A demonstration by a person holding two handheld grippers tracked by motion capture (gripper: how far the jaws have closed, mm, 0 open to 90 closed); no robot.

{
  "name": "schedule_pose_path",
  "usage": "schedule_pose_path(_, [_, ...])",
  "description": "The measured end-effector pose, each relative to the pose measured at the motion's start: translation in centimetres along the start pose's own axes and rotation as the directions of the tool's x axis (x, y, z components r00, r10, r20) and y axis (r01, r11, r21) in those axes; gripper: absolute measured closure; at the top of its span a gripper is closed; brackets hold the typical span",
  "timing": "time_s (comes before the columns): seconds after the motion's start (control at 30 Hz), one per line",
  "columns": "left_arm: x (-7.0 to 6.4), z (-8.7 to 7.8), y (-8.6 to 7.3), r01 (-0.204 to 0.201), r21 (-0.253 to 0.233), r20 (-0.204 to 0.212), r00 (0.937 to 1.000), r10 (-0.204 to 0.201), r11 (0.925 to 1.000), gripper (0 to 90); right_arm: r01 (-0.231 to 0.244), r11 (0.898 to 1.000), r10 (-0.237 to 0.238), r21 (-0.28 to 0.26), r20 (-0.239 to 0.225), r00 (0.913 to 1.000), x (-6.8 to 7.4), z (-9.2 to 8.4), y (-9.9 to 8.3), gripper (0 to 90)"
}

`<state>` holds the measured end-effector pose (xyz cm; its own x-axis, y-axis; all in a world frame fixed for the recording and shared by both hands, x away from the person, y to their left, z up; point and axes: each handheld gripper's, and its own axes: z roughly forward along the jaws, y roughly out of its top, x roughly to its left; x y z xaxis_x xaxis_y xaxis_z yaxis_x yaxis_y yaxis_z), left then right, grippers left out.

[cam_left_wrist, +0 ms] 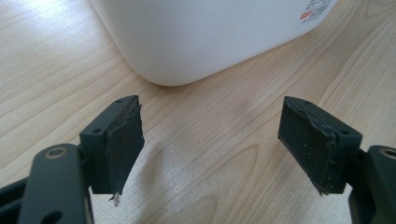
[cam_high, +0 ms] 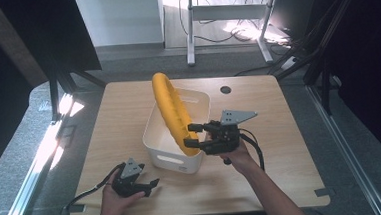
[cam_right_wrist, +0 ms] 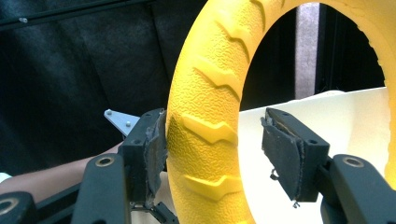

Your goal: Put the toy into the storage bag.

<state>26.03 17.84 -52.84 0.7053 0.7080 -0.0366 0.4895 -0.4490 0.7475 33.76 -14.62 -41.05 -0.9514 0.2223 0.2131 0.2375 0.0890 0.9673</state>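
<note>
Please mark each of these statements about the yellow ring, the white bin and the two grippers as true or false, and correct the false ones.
1. The yellow ring stands on edge in the white bin. True.
2. The right gripper is clamped on the ring. False: the ring is between its jaws, but one pad stands clear of it.
3. The left gripper holds the bin's corner. False: its jaws are wide open over the wooden table, with nothing between them.
4. The bin sits on the table. True.
5. The ring lies flat on the table beside the bin. False: it leans upright with its lower part inside the bin.
</note>
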Motion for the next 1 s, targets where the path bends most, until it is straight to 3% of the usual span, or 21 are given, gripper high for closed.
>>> schedule_pose_path(0.27, [0.0, 0.0, 0.0, 0.001, -0.002, 0.001, 1.0000, -0.001, 1.0000, 22.1, -0.008, 1.000, 0.008, -0.021, 0.006, 1.0000, 0.0, -1.3, 0.0, 40.2])
schedule_pose_path(0.5, [0.0, 0.0, 0.0, 0.001, -0.001, 0.001, 1.0000, -0.001, 1.0000, 22.1, -0.008, 1.000, 0.009, -0.025, 0.041, 0.9991, -0.2, -3.2, -0.3, 40.1])
schedule_pose_path(0.67, [0.0, 0.0, 0.0, 0.003, -0.003, 0.001, 1.0000, -0.003, 1.0000, 22.1, -0.014, 1.000, 0.015, -0.016, 0.086, 0.9962, -0.5, -5.1, -1.0, 40.1])
schedule_pose_path(1.0, [0.0, 0.0, 0.0, 0.006, 0.000, 0.001, 1.0000, -0.006, 1.0000, 22.1, -0.058, 0.998, 0.057, 0.001, 0.190, 0.9801, -1.7, -9.7, -3.7, 39.5])
